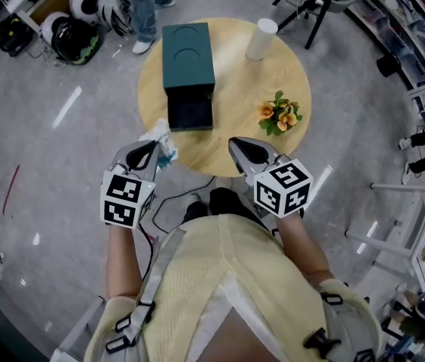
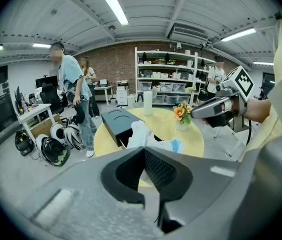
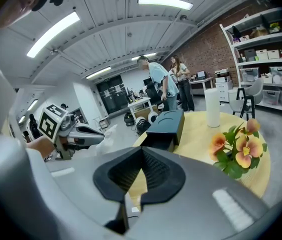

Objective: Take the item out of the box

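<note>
The round wooden table has bare top between the open mouth of the dark green box and its near rim; the mouth faces the person. The white crumpled packet is outside the box, at the table's near-left rim. The left gripper has its jaws closed on the packet. The right gripper hangs over the near rim, jaws together with nothing between them, well apart from the potted orange flowers near the right rim. A white cylinder stands at the far rim; helmets lie on the grey floor beyond the far-left side.

The left gripper view adds a blue patch on the packet, and a person standing by the helmets. It also shows shelving behind the table. The right gripper view shows the box side-on and the left gripper beside the table's rim.
</note>
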Demonstrator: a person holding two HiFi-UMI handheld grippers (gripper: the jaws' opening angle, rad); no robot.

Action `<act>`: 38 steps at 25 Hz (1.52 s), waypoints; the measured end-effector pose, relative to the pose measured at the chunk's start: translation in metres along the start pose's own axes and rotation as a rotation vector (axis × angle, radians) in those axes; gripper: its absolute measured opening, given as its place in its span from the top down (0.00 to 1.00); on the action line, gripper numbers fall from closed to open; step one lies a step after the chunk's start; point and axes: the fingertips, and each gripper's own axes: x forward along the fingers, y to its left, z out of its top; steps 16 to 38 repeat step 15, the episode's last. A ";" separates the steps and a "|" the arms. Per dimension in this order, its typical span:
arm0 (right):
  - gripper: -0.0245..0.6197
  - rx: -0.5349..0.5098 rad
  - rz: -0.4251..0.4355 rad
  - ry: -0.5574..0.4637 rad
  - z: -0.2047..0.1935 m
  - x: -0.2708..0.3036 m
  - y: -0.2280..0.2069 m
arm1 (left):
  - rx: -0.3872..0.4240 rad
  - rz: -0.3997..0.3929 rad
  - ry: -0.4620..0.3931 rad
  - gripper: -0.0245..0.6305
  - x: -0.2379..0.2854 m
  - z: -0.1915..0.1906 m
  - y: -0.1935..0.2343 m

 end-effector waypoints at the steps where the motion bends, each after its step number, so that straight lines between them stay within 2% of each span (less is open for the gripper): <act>1: 0.96 0.001 -0.001 -0.001 0.000 0.000 0.000 | 0.001 0.000 0.000 0.96 0.000 0.000 0.000; 38: 0.95 0.013 -0.004 -0.013 0.004 -0.001 -0.007 | 0.021 -0.003 -0.011 0.95 0.010 0.009 -0.003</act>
